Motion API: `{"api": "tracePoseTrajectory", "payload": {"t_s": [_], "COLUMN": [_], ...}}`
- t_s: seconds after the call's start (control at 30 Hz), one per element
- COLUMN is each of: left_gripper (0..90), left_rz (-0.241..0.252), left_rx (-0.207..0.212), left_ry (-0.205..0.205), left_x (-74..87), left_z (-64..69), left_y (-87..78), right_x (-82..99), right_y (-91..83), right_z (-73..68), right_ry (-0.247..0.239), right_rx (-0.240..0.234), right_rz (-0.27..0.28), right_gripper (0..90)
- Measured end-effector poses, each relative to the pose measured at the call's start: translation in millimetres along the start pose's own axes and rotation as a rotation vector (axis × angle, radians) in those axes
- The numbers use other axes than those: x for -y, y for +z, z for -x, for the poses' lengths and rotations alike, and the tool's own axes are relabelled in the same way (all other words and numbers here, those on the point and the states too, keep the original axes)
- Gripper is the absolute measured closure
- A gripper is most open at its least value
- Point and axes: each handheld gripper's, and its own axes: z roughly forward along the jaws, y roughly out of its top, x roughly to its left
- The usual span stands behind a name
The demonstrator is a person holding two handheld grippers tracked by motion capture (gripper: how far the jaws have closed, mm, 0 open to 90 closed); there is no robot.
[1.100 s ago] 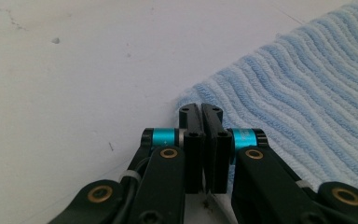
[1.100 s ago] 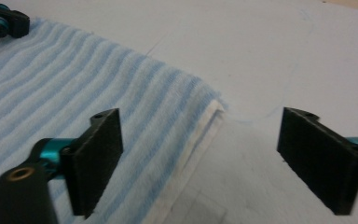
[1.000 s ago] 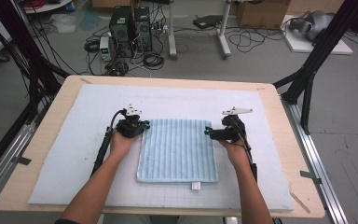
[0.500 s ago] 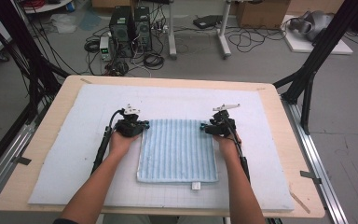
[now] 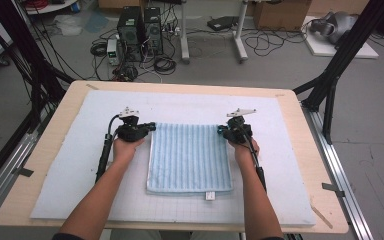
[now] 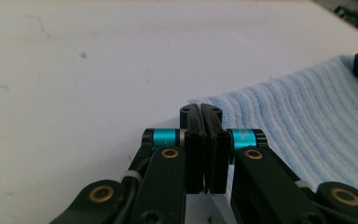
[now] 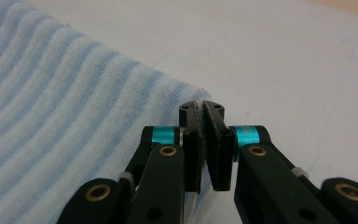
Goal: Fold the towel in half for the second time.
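A light blue striped towel (image 5: 190, 157) lies folded flat on the white mat (image 5: 80, 165). My left gripper (image 5: 151, 127) sits at the towel's far left corner. In the left gripper view its jaws (image 6: 200, 108) are shut, with the edge of the towel (image 6: 307, 121) at their tips. My right gripper (image 5: 220, 130) is at the far right corner. Its jaws (image 7: 201, 106) have just been closing and now pinch the corner of the towel (image 7: 51, 102). Both hands rest low on the mat.
The mat covers most of a wooden table (image 5: 300, 130). A small white label (image 5: 210, 195) sticks out from the towel's near edge. Black frame posts (image 5: 330, 95) stand at the table's sides. Computers and cables (image 5: 140, 30) lie on the floor beyond.
The right gripper has moved left to the towel's far right corner and its jaws have closed there. The left gripper has stayed shut in place.
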Motion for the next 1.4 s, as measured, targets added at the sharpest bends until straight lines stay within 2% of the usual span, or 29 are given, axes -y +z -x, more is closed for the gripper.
{"api": "tracePoseTrajectory", "payload": {"t_s": [0.13,0.27,0.5,0.57,0.63,0.73,0.87,0.93,1.03,1.1,1.13,1.23,1.3,1.4], "left_gripper": [87.6,87.4,87.5,87.4,87.4,87.4,87.3,87.3,87.3,87.2,87.1,87.2,87.2,87.1], "left_rz": [0.019,0.021,0.035,0.021,0.048,0.043,0.048,0.037,0.055,0.037,0.044,0.047,0.025,0.022], "left_rx": [0.035,0.059,0.104,0.114,0.123,0.14,0.155,0.161,0.185,0.197,0.198,0.212,0.208,0.215], "left_ry": [-0.011,-0.01,0.023,0.032,0.035,0.04,0.044,0.062,0.056,0.075,0.087,0.094,0.115,0.125], "left_x": [-2.1,-4.9,-2.8,-1.3,1.4,6.4,16.0,20.1,27.3,31.3,33.7,41.1,46.1,54.1], "left_z": [-2.7,0.5,16.3,19.4,23.2,27.3,34.5,39.5,46.6,51.9,54.5,59.5,62.1,65.0], "left_y": [-7.2,-16.4,-35.8,-41.7,-49.1,-58.4,-71.1,-77.1,-86.4,-91.3,-94.1,-100.6,-102.8,-104.9], "right_x": [-5.1,-5.6,2.4,4.4,6.0,9.6,16.4,20.5,29.2,35.3,38.4,47.6,53.7,62.6], "right_y": [-5.6,-17.9,-42.9,-48.9,-54.6,-63.0,-74.4,-80.1,-87.0,-90.9,-93.2,-99.6,-102.4,-103.6], "right_z": [-3.6,-7.4,-11.9,-14.4,-18.9,-25.0,-32.4,-37.2,-43.1,-45.2,-46.7,-50.9,-53.6,-56.8], "right_ry": [-0.005,-0.003,-0.012,-0.017,-0.024,-0.038,-0.037,-0.049,-0.059,-0.056,-0.056,-0.059,-0.059,-0.07], "right_rx": [0.006,-0.014,-0.042,-0.051,-0.057,-0.061,-0.075,-0.08,-0.084,-0.087,-0.086,-0.092,-0.097,-0.101], "right_rz": [0.041,0.083,0.132,0.144,0.151,0.165,0.168,0.167,0.164,0.157,0.158,0.164,0.169,0.162], "right_gripper": [86.1,85.9,85.8,85.7,85.7,85.4,84.9,84.9,84.7,84.3,84.3,84.3,84.2,84.0]}}
